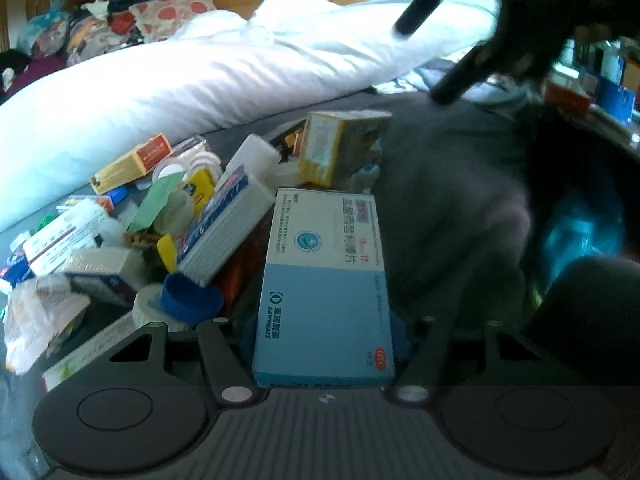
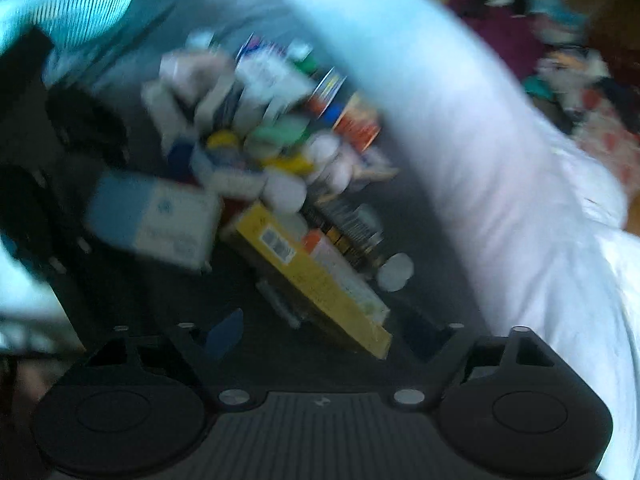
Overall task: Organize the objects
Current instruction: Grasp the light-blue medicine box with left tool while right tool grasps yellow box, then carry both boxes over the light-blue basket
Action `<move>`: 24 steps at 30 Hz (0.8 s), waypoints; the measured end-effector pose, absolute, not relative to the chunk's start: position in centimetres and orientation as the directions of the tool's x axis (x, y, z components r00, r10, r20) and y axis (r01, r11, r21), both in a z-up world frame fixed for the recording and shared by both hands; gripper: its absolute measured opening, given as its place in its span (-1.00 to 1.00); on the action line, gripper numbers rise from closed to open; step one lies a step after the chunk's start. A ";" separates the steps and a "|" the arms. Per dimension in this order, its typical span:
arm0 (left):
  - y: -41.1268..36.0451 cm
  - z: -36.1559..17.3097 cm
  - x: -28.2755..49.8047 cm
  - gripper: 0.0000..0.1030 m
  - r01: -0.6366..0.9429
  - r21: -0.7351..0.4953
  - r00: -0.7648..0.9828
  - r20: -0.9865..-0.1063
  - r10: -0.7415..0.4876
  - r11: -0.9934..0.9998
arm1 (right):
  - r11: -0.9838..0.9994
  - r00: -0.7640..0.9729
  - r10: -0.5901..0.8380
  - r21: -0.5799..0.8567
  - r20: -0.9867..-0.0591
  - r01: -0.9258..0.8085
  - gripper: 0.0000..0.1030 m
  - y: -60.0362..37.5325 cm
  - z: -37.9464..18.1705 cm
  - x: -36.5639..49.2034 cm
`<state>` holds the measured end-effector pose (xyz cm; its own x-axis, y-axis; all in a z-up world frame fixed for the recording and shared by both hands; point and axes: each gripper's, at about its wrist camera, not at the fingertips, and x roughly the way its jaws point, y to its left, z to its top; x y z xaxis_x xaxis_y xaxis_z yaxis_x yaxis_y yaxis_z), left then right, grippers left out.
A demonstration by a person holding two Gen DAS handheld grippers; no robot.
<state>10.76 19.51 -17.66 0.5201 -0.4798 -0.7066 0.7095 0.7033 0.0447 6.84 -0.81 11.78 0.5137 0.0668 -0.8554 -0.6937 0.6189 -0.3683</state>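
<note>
A blue and white medicine box (image 1: 324, 288) sits lengthwise between the fingers of my left gripper (image 1: 324, 336), which is shut on it just above the grey bedsheet (image 1: 440, 184). To its left and behind it lies a heap of medicine boxes, bottles and caps (image 1: 172, 216), with a yellow box (image 1: 340, 148) at the back. My right gripper (image 1: 436, 52) hangs in the air at the upper right, fingers apart and bare. The right wrist view is blurred: the right gripper (image 2: 324, 332) is open over a long yellow box (image 2: 312, 276), with the held blue and white box (image 2: 152, 220) at the left.
A white duvet (image 1: 180, 80) runs along the far side of the heap. Piled clothes (image 1: 112, 16) lie against a wooden wall at the back left. A cluttered shelf (image 1: 592, 84) stands at the right edge, with a blue object (image 1: 580, 232) below it.
</note>
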 end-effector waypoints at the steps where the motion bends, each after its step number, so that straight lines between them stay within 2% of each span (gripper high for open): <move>1: 19.8 -17.9 10.6 0.18 0.704 0.043 0.519 -0.712 -0.473 0.709 | 0.596 0.505 0.062 -0.374 -0.861 -0.711 0.55 -0.4 10.9 7.5; 7: 21.2 -18.4 10.5 0.18 0.672 0.022 0.521 -0.724 -0.452 0.740 | 0.550 0.488 0.087 -0.366 -0.869 -0.750 0.35 1.7 7.2 10.3; 9: 21.3 -18.1 10.3 0.18 0.666 0.029 0.531 -0.720 -0.446 0.746 | 0.549 0.474 0.096 -0.351 -0.875 -0.759 0.07 2.1 6.3 10.6; 10: 21.3 -17.8 10.1 0.18 0.660 0.031 0.538 -0.716 -0.444 0.751 | 0.543 0.471 0.092 -0.352 -0.877 -0.763 0.02 2.2 6.0 10.4; 12: 21.6 -17.1 9.9 0.18 0.642 0.030 0.557 -0.705 -0.440 0.766 | 0.543 0.484 0.092 -0.363 -0.870 -0.757 -0.35 2.1 6.2 9.7; 14: 22.1 -16.1 9.6 0.18 0.615 0.033 0.589 -0.684 -0.431 0.788 | 0.576 0.517 0.098 -0.376 -0.850 -0.726 -0.44 1.5 7.5 9.2; 18: 22.8 -13.3 8.8 0.18 0.544 0.043 0.674 -0.616 -0.406 0.838 | 0.713 0.600 0.164 -0.326 -0.783 -0.620 -0.48 -0.6 12.1 8.0; 24: 24.8 -7.4 7.6 0.18 0.398 0.054 0.810 -0.489 -0.323 0.916 | 0.907 0.728 0.273 -0.083 -0.629 -0.412 -0.49 -3.6 18.4 7.3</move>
<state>7.56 24.75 -7.40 0.8102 -0.3231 -0.4891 0.3978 0.9159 0.0540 7.34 -3.58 18.43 0.7278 0.2731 -0.6290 -0.4121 0.9074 -0.0829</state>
